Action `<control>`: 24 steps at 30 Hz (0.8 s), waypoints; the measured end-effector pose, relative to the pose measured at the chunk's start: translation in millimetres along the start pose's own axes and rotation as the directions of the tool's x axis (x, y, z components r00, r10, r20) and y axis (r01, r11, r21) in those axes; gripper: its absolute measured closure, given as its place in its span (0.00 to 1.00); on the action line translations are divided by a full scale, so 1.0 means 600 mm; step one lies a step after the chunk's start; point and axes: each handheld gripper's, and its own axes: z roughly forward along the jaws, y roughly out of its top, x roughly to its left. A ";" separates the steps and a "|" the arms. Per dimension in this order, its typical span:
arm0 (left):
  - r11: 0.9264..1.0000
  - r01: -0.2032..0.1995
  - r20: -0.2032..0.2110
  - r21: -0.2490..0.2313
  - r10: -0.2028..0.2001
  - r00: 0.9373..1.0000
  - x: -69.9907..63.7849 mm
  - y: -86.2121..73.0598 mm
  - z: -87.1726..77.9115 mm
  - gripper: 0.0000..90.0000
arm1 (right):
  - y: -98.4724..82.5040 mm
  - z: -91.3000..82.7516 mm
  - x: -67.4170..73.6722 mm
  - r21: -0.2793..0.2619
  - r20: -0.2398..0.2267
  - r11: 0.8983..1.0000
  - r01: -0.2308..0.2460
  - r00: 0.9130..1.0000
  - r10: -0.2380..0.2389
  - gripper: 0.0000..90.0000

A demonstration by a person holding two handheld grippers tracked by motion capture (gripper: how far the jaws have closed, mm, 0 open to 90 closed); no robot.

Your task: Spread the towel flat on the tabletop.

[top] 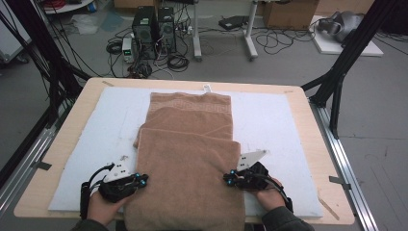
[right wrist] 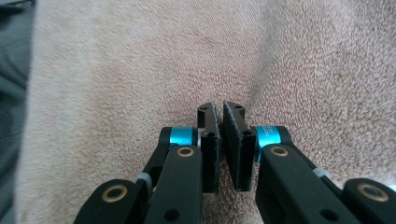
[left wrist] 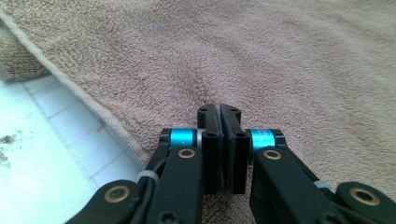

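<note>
A brown terry towel (top: 187, 159) lies folded on a pale blue mat (top: 274, 125) that covers a light wooden table (top: 308, 120). The towel runs lengthwise from the far middle of the mat to the person's edge of the table, in stepped layers: a narrower far layer with a woven band, a middle fold, and a broad near layer whose front edge hangs past the table's near side.

The left gripper (top: 142, 180), held in the person's left hand (top: 103, 207), meets the near layer at its left edge. In the left gripper view the left gripper's jaws stand pressed together, with towel pile puckered into a small dimple just ahead of the tips; whether a pinch of cloth lies between the pads cannot be told. The towel's hemmed edge runs diagonally at the left of that view, with the mat beside it.

The right gripper (top: 227, 179), held in the right hand (top: 269, 197), meets the same layer at its right edge, opposite the left gripper. In the right gripper view its jaws are drawn almost together, a thin slit showing between the pads, and a crease in the cloth rises from the tips toward the upper right; a grip on the cloth cannot be confirmed.

A grey three-cornered plate sits on top of each gripper. Beyond the table, on the grey floor, stand computer towers (top: 154, 31) among loose cables.
</note>
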 end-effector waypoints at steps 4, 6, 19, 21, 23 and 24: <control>0.999 0.004 0.017 -0.032 -0.003 1.000 -0.018 -0.011 -0.027 0.97 | -0.002 -0.014 0.026 -0.017 0.000 1.000 0.022 1.000 -0.022 0.95; 1.000 -0.009 0.028 -0.026 0.010 1.000 -0.031 -0.018 -0.044 0.97 | -0.003 -0.019 0.045 -0.013 -0.009 0.999 0.039 0.999 -0.039 0.95; 0.997 0.003 0.036 -0.072 -0.001 0.999 -0.022 0.003 -0.047 0.68 | 0.011 -0.028 0.049 -0.012 0.034 0.998 0.063 0.997 -0.062 0.74; 0.999 0.014 0.029 -0.042 -0.013 0.999 -0.011 0.002 -0.027 0.64 | 0.008 -0.015 0.033 0.012 0.044 0.999 0.046 0.998 -0.046 0.72; 1.000 0.022 0.037 -0.015 -0.021 0.999 -0.004 -0.002 -0.009 0.64 | 0.005 -0.005 0.022 0.029 0.038 0.999 0.028 0.999 -0.029 0.72; 1.000 0.026 0.051 0.010 -0.027 0.998 0.000 -0.005 -0.001 0.66 | 0.002 0.001 0.016 0.043 0.028 0.999 0.018 0.999 -0.019 0.74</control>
